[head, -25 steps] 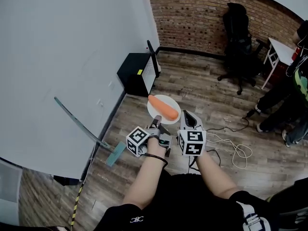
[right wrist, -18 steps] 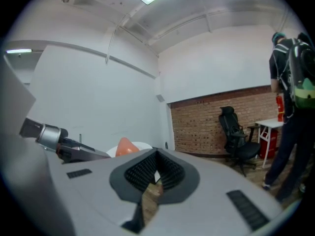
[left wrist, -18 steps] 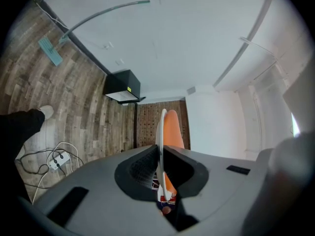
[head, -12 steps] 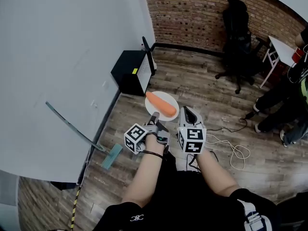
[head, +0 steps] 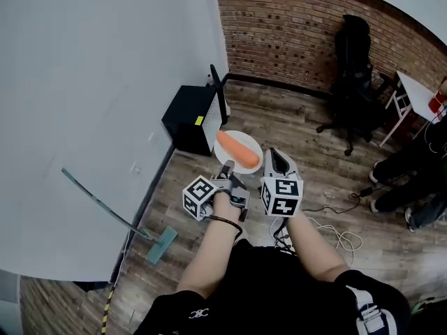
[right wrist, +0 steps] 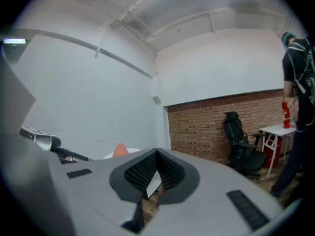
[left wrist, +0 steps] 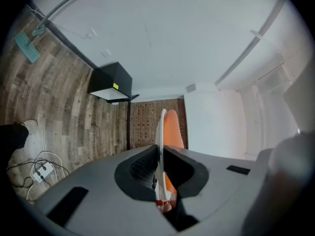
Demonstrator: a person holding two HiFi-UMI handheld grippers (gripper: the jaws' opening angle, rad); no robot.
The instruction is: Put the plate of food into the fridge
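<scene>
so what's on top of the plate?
One orange carrot lies across the white plate. The plate's near rim is hidden in the left gripper jaws; anything under the carrot can't be seen.

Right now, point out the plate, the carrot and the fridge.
plate [head: 249, 142], head view, bare white part beside the carrot.
carrot [head: 237, 150], head view, middle of its orange body.
fridge [head: 187, 110], head view, black top panel.

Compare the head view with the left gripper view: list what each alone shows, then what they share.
Head view only: the person's forearms and an office chair. Left gripper view only: the left hand-held gripper's jaws clamped on the plate's rim, seen edge-on. Both: the plate, the carrot, the black fridge with its door open.
</scene>
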